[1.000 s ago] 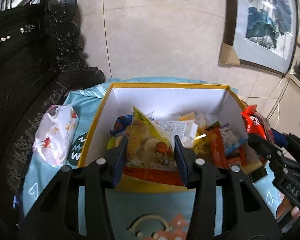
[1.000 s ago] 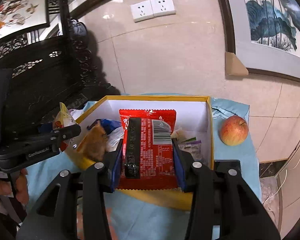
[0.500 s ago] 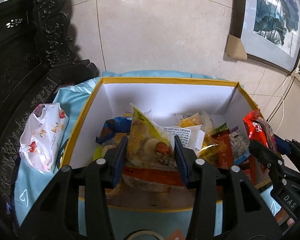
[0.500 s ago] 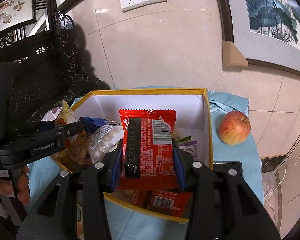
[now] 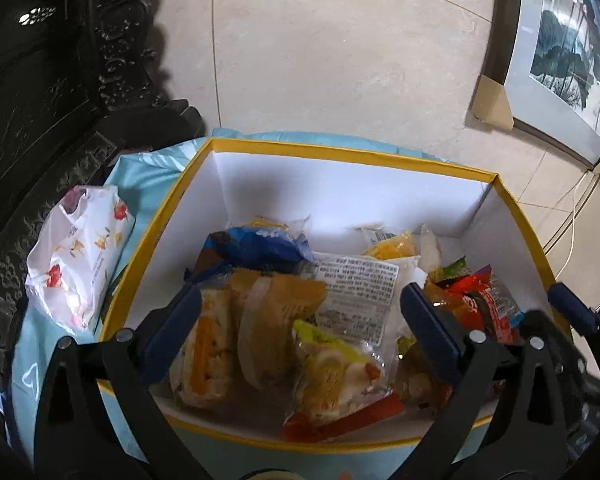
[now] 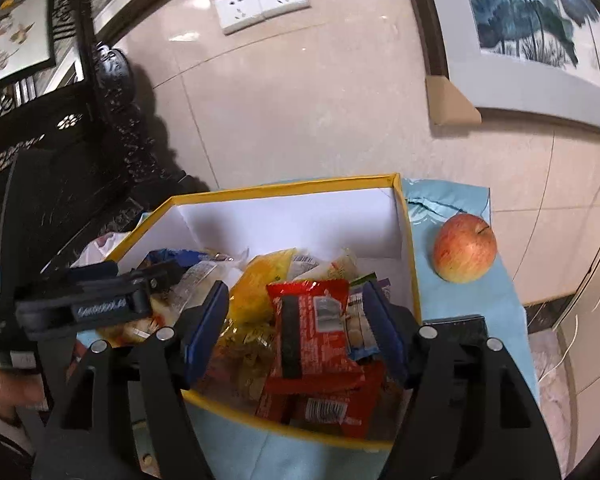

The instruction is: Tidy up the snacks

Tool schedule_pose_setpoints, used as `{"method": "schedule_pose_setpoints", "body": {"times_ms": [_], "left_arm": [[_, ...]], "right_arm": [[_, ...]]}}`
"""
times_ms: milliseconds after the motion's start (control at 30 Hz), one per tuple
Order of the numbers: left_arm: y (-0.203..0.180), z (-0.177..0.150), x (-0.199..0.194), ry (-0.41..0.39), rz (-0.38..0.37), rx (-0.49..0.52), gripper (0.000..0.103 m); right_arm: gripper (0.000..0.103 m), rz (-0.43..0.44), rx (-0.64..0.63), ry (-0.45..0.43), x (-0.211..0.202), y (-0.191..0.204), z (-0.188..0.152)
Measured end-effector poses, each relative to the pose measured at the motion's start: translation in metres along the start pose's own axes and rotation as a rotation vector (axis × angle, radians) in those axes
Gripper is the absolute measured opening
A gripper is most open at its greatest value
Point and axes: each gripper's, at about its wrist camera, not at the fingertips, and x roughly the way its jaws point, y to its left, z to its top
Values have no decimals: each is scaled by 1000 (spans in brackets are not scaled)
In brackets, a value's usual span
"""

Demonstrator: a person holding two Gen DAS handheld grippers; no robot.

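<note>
Beige tiled wall behind, light-blue cloth [image 6: 480, 292] on the table, with the yellow-rimmed white cardboard box [image 5: 340, 196] on it, half full of mixed snack packets. Left gripper [image 5: 300, 320] hangs over the box's near edge, jaws wide, nothing pinched; yellow-green clear-wrapped cake packet [image 5: 332, 368] lies loose between and just under the fingers, long axis roughly 11-to-5, resting on the pile beside a brown pastry packet [image 5: 276, 320]. Right gripper [image 6: 296, 320] also spread wide over the box's near right corner; red foil snack packet with barcode [image 6: 312, 336] sits between its fingers, long axis 12-to-6, no pad clearly touching, so looks dropped in. White floral-print bag [image 5: 76, 260] lies outside the box at 9 o'clock in the left view, nearer the left gripper, likely next pick. Red-yellow apple [image 6: 464, 248] on the cloth at 2 o'clock in the right view, nearer the right gripper. Box wall stands between either gripper and these; lift clear first
</note>
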Motion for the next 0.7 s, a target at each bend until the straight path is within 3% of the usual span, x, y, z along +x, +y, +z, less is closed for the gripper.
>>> {"method": "schedule_pose_setpoints", "body": {"times_ms": [700], "left_arm": [[1,-62,-99,-49,-8,55,101]], "right_arm": [[74,-13,-7,-8,-84,35,-53]]}}
